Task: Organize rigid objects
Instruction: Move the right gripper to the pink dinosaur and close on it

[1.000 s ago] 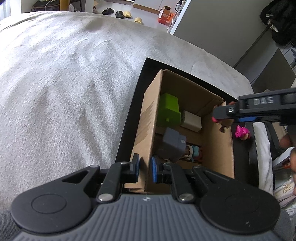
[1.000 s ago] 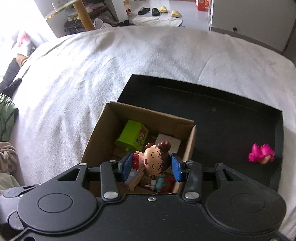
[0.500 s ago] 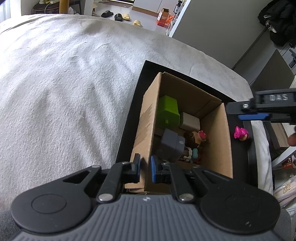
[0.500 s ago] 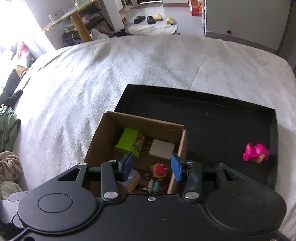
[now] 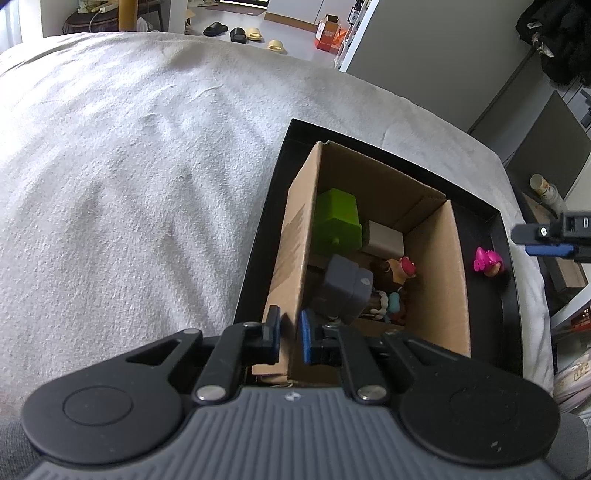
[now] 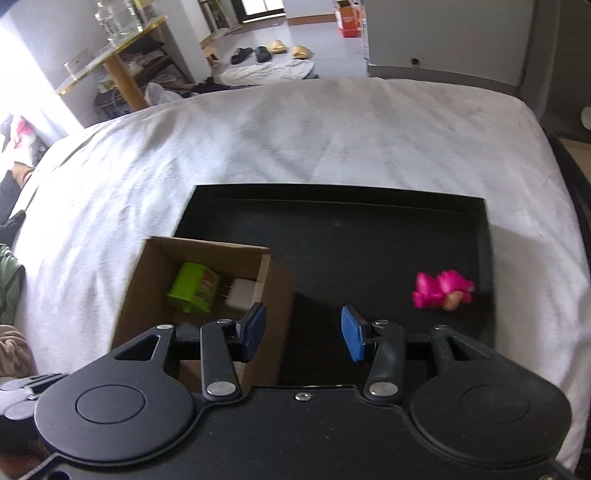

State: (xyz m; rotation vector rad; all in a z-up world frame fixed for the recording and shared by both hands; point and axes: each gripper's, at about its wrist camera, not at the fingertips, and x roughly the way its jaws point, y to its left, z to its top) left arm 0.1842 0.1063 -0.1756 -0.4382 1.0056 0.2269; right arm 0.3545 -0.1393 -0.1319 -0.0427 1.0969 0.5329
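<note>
The left tongs (image 5: 289, 336) are clenched on the near left wall of the cardboard box (image 5: 441, 280), one pad outside the wall and the other inside it. The right tongs (image 6: 302, 333) are released, their blue pads wide apart with nothing between them; they hang over the black tray (image 6: 369, 236), their left pad above the box's right wall.

The box stands on the left part of the tray, which lies on the white bed cover (image 5: 140, 192). Inside the box, nearest the left tongs, sits a grey block-shaped object (image 5: 345, 286). Just beside it to the right lie a small doll with a red bow (image 5: 400, 267) and another little figure with teal parts (image 5: 393, 303) (too tangled together to separate cleanly). Farther in, a lime-green block (image 5: 338, 221) leans against the left wall, and a white charger-like cube (image 5: 386, 238) rests next to it toward the far wall.

Outside the box, a pink figurine (image 6: 441, 290) lies on the tray floor close to its right rim, well apart from the box and ahead and to the right of the right tongs.

Beyond the bed, slippers (image 6: 273, 51) sit on the floor, with an orange carton (image 5: 327, 35) farther off.
</note>
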